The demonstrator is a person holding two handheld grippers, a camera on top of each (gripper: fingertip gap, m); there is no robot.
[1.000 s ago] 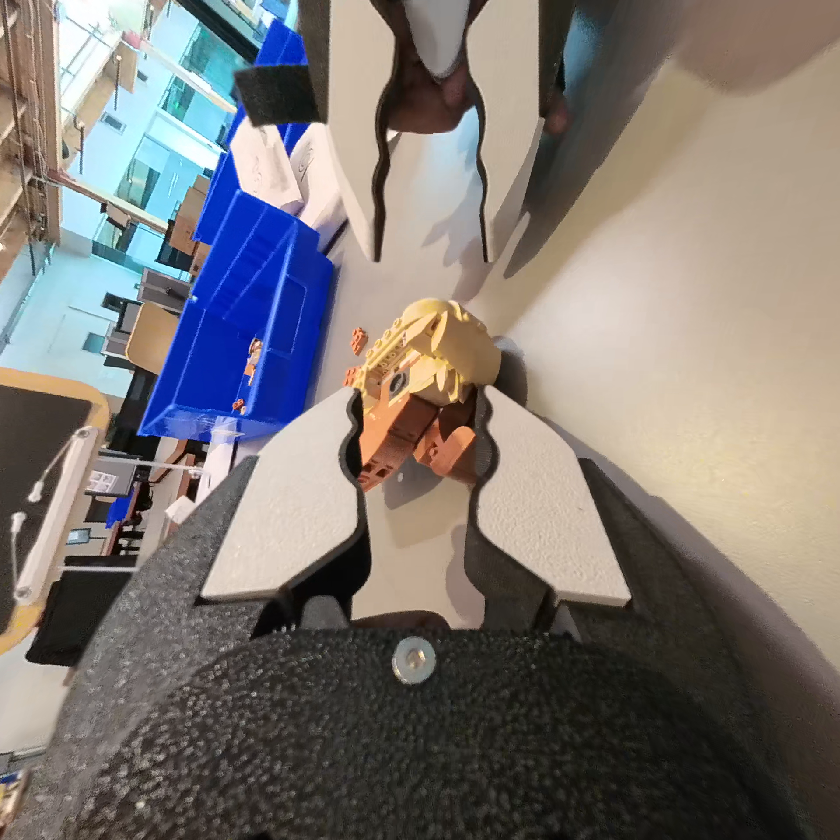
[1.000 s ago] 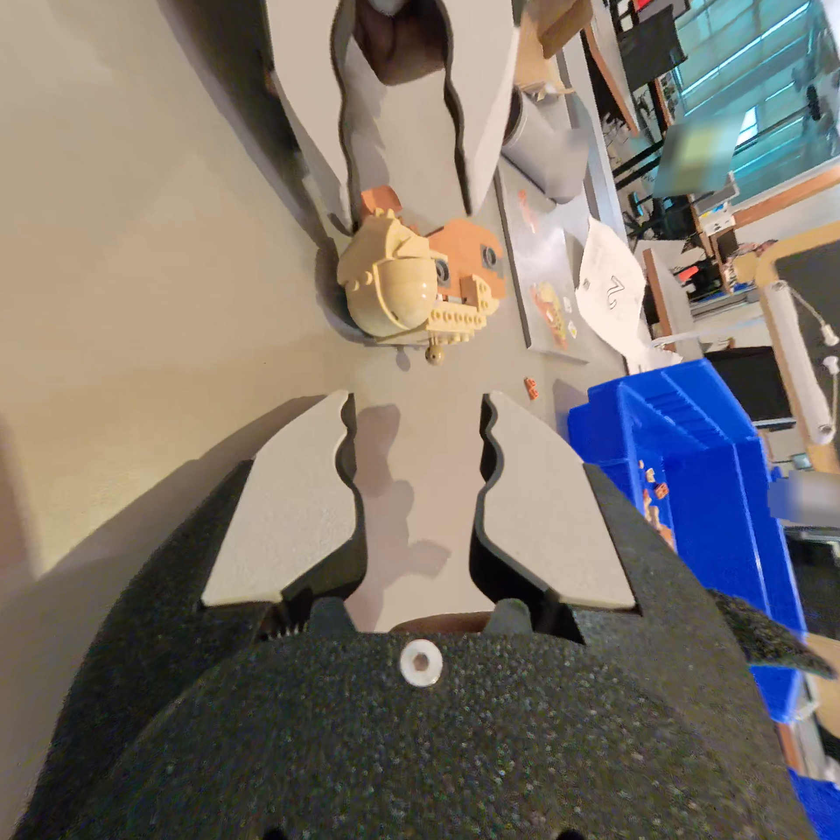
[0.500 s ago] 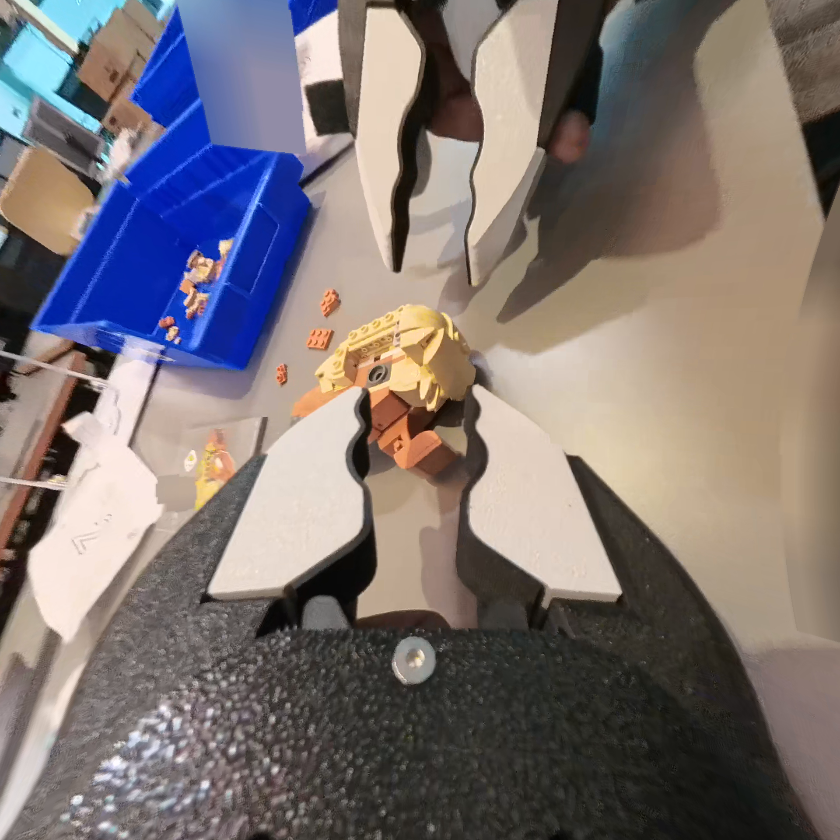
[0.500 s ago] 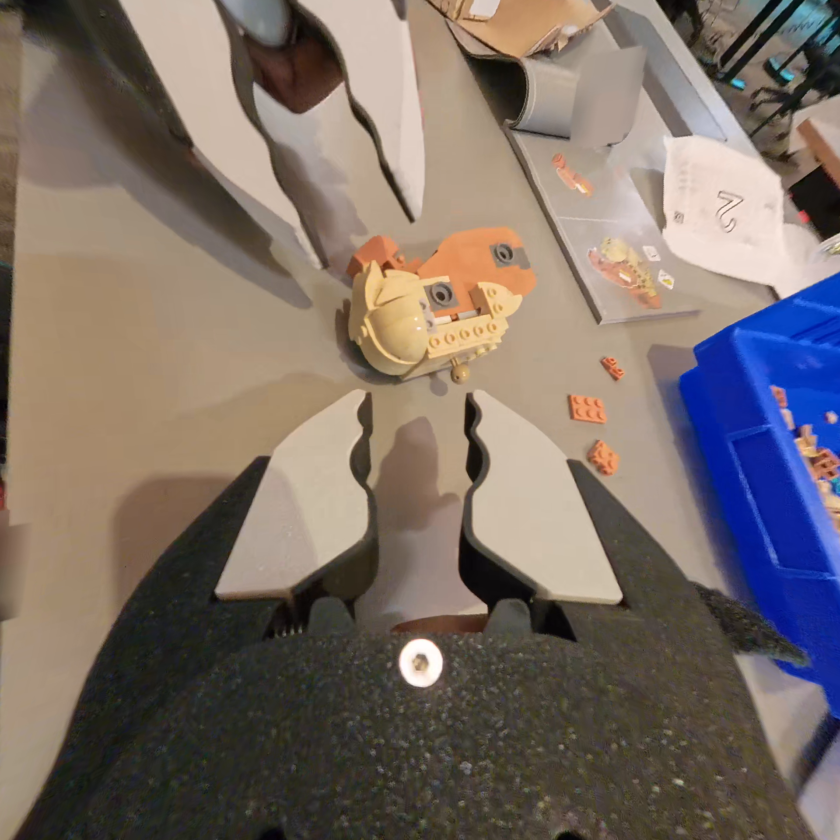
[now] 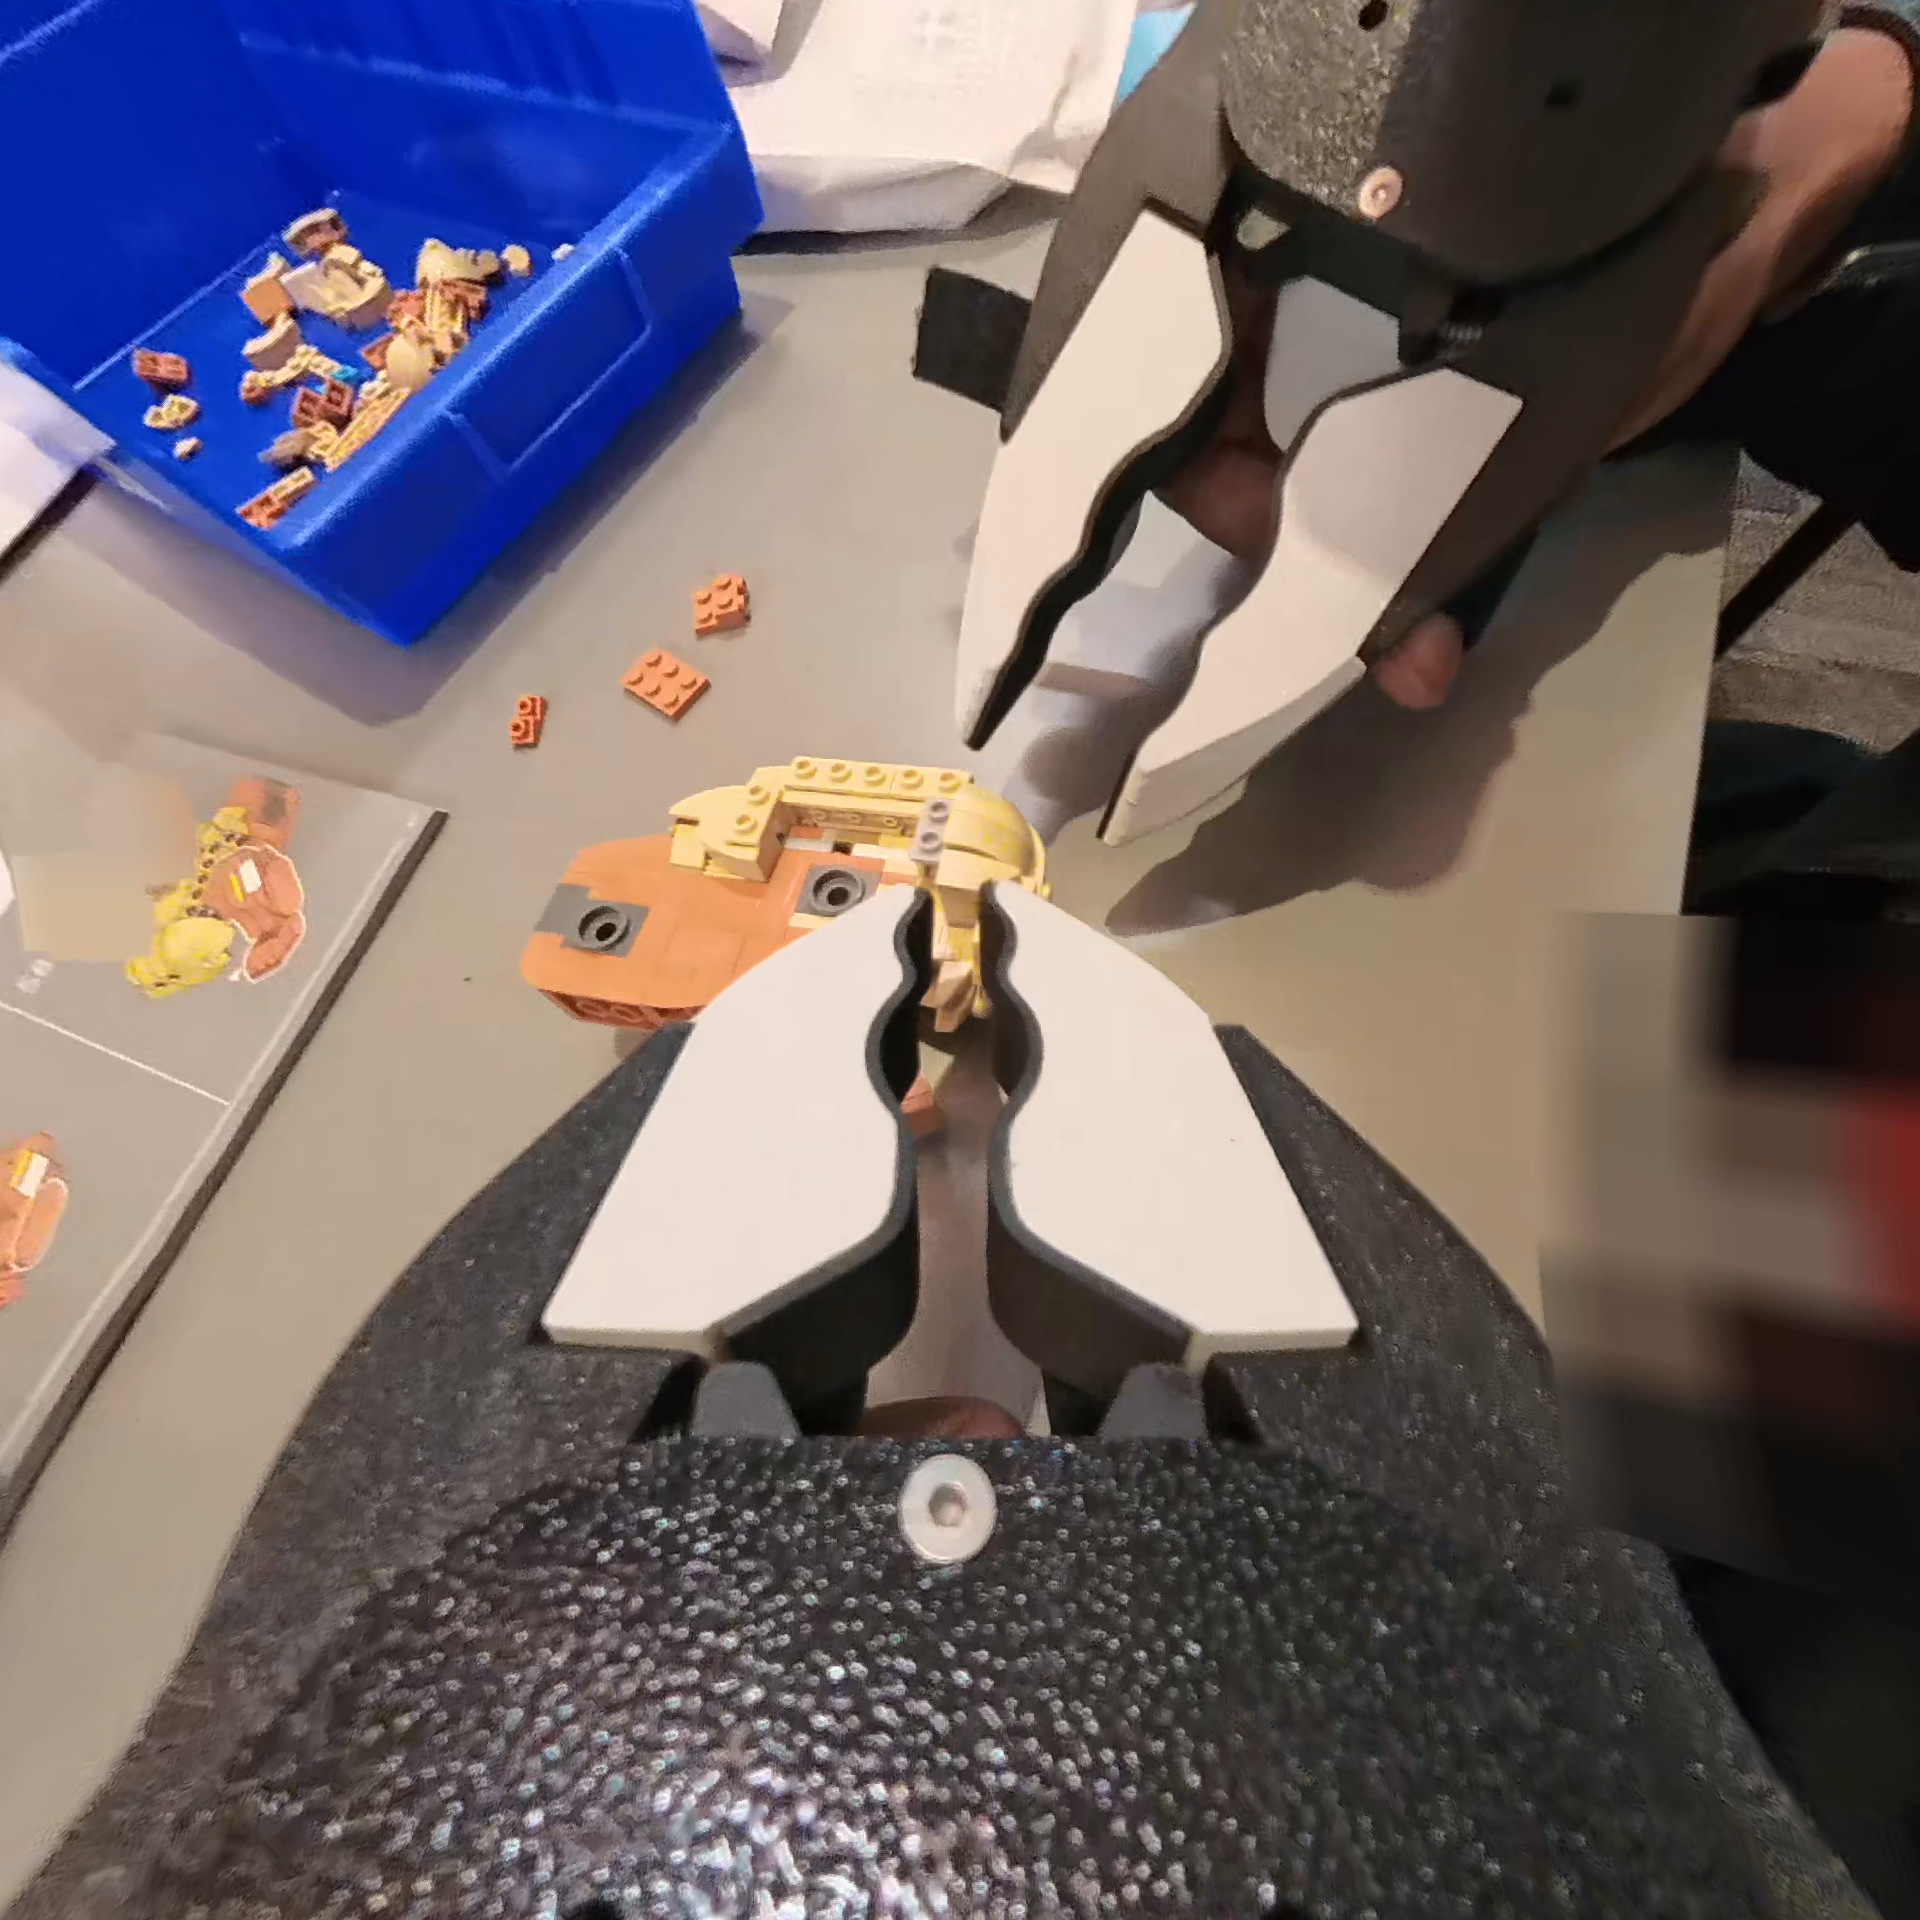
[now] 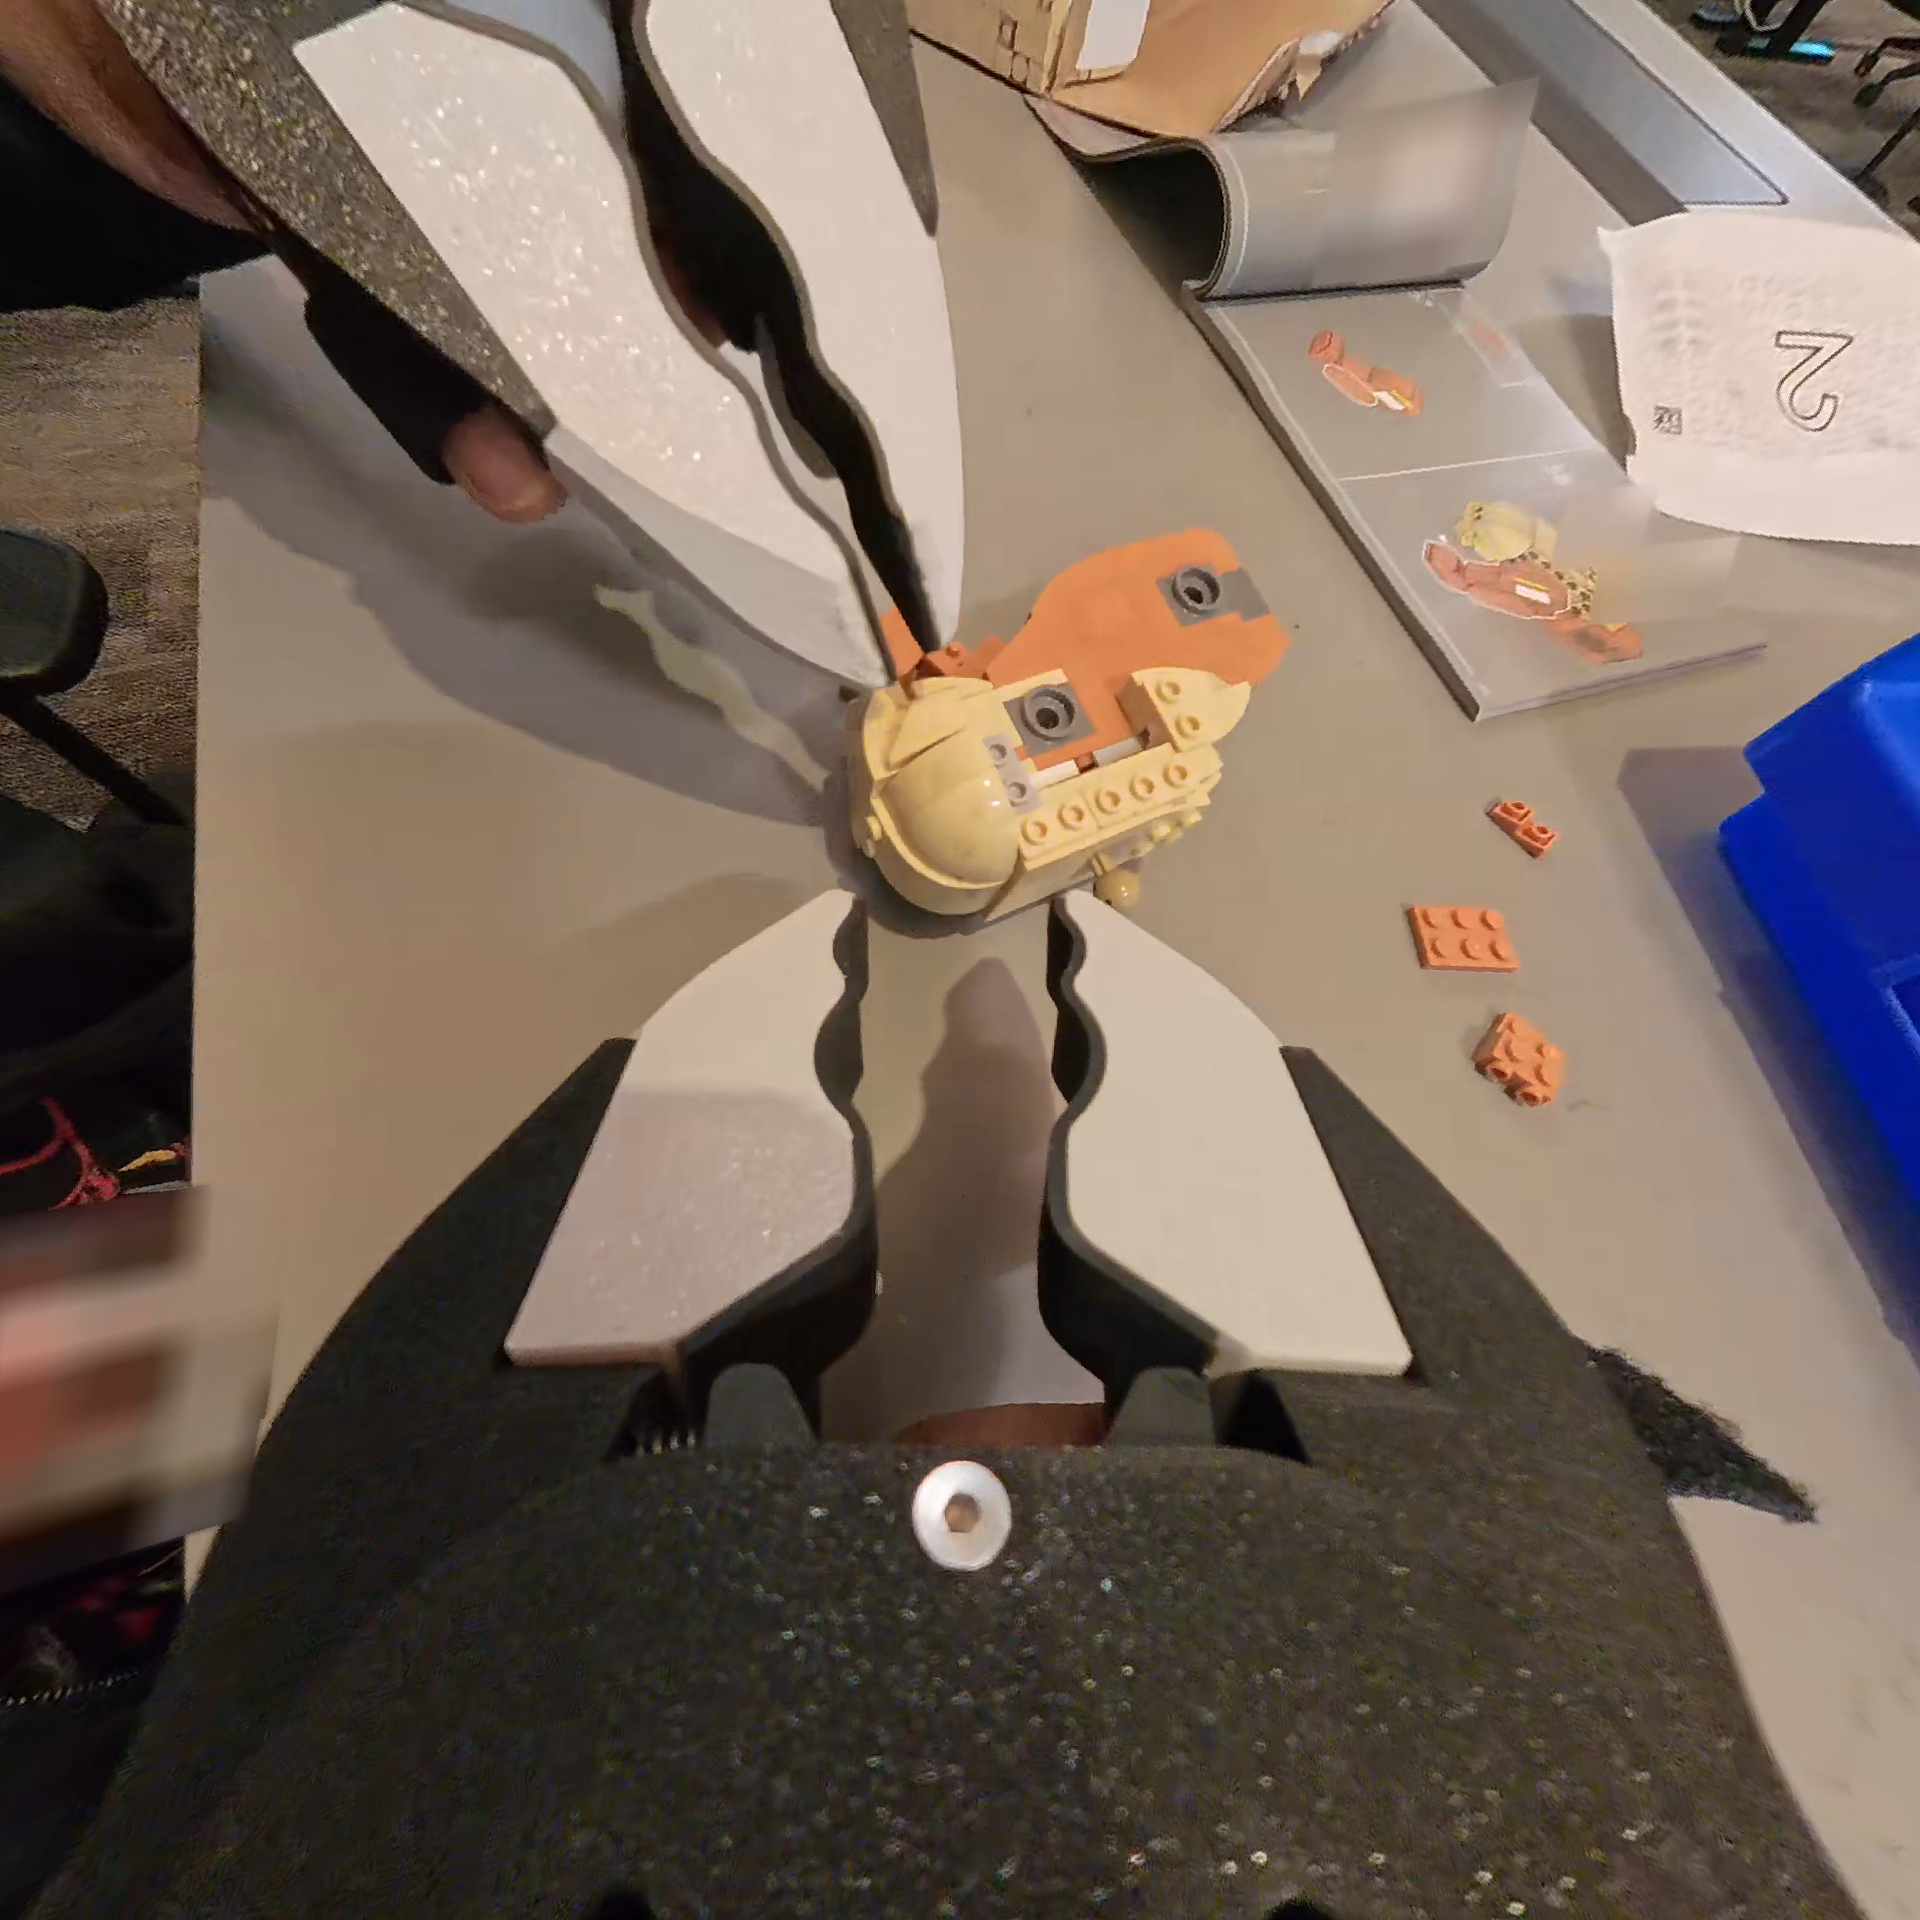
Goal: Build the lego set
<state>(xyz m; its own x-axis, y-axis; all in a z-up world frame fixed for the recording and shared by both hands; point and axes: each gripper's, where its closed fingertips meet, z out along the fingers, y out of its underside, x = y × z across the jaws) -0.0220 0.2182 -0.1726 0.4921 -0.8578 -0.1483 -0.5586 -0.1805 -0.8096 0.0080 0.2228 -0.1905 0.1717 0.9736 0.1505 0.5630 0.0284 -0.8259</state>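
Lego model [image 5: 831,883] pinched by left tool [image 5: 951,904], right tool [image 6: 951,914] parted

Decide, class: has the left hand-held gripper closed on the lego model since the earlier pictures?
Yes. The left hand-held gripper was open around the lego model; its jaws have narrowed and now pinch the model's tan end on the grey table.

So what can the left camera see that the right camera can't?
Only the left wrist view looks down into the blue bin, showing its heap of loose bricks, and shows the left gripper pinching the model's tan end.

Only the right wrist view shows the white paper bag and the brown cardboard.

Both show the tan and orange model, three orange pieces on the grey table, the instruction booklet, and the open right gripper.
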